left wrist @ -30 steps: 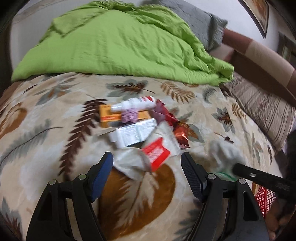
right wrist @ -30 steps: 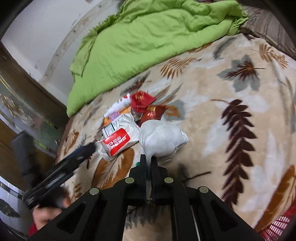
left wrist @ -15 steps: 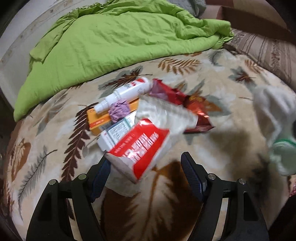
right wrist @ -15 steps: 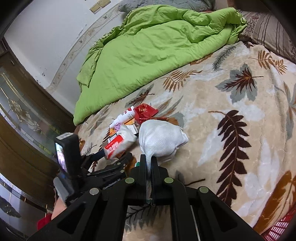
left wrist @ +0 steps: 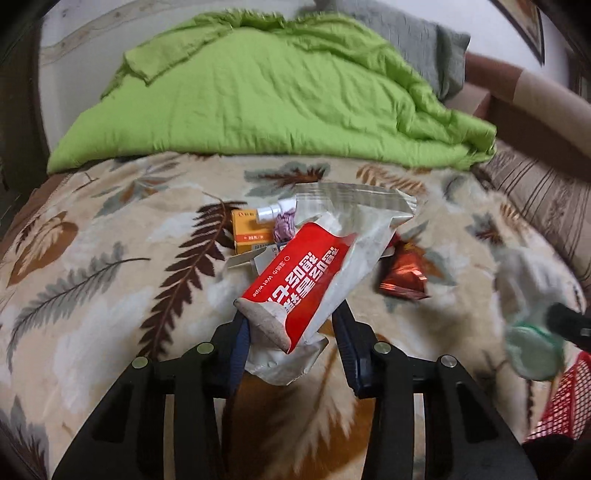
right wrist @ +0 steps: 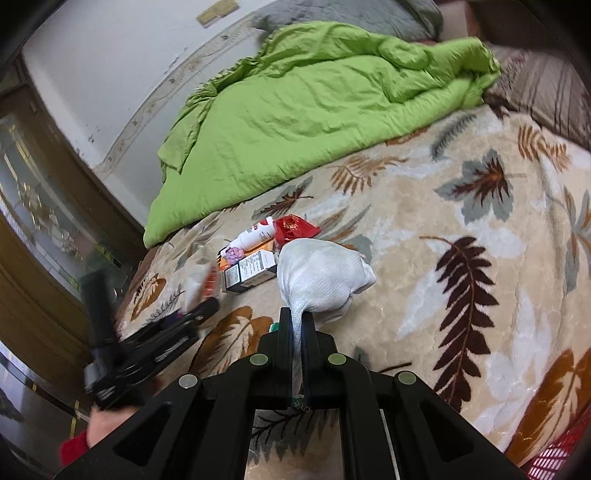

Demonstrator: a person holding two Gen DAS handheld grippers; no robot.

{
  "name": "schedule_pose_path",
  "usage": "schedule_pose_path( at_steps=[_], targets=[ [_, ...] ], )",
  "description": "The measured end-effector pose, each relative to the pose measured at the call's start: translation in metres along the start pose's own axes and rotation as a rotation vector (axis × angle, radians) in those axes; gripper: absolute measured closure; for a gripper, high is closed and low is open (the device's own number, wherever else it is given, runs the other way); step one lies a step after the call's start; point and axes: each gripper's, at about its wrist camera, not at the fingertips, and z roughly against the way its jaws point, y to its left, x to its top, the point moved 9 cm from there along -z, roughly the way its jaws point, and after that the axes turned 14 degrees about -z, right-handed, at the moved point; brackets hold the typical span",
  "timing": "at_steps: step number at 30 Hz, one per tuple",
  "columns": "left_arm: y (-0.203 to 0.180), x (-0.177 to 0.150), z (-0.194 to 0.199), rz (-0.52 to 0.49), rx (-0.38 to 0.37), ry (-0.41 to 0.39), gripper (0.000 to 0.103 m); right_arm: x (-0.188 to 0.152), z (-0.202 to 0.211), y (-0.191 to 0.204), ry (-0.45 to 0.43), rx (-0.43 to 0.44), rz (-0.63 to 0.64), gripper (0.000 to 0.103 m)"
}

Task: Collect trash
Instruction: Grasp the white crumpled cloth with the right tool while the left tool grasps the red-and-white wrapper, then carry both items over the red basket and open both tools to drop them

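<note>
The red-and-white wet-wipe packet [left wrist: 310, 273] sits between the closing jaws of the left gripper [left wrist: 291, 343], its long axis running up and away from the fingers toward the remaining litter pile [left wrist: 258, 229] on the leaf-patterned blanket [left wrist: 110, 295]. The right gripper [right wrist: 297, 332] is pressed together, pinching the neck of a white bag [right wrist: 321, 273]. A red basket [left wrist: 565, 398] lies right of the packet, so the left hand appears nearer for the drop.

This is a bedroom in a home: a bed [right wrist: 461, 229] spread with a plush leaf-patterned blanket [left wrist: 110, 277], a rumpled green quilt [left wrist: 258, 96] and grey pillow [left wrist: 424, 40] at its head, a framed picture [left wrist: 528, 26] on the wall, and a wood-framed glass door [right wrist: 33, 206] alongside.
</note>
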Motion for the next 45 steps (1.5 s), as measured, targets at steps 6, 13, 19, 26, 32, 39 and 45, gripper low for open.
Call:
schedule_pose_path(
  at_steps=[6,13,19,26,32,39,45],
  targets=[
    [-0.011,-0.018,0.051,0.051,0.016,-0.056,0.061,-0.007,0.003,0.016,-0.027,-0.011,0.080,0.098],
    [-0.009,-0.028,0.071,0.058,0.081,-0.086,0.061,-0.013,0.001,0.026,-0.033,-0.018,0.122,0.098],
    [-0.001,-0.030,0.070,0.067,0.096,-0.085,0.061,-0.016,-0.002,0.031,-0.032,-0.023,0.145,0.098],
    [-0.001,-0.028,0.071,0.040,0.118,-0.091,0.061,-0.018,-0.004,0.034,-0.028,-0.025,0.151,0.098],
    [-0.003,-0.028,0.072,0.038,0.125,-0.092,0.061,-0.019,-0.004,0.035,-0.028,-0.025,0.153,0.098],
    [-0.004,-0.027,0.073,0.023,0.132,-0.094,0.061,-0.020,-0.005,0.036,-0.028,-0.023,0.149,0.098],
    [-0.007,-0.026,0.074,0.024,0.126,-0.094,0.061,-0.021,-0.005,0.036,-0.025,-0.025,0.149,0.098]
  ],
)
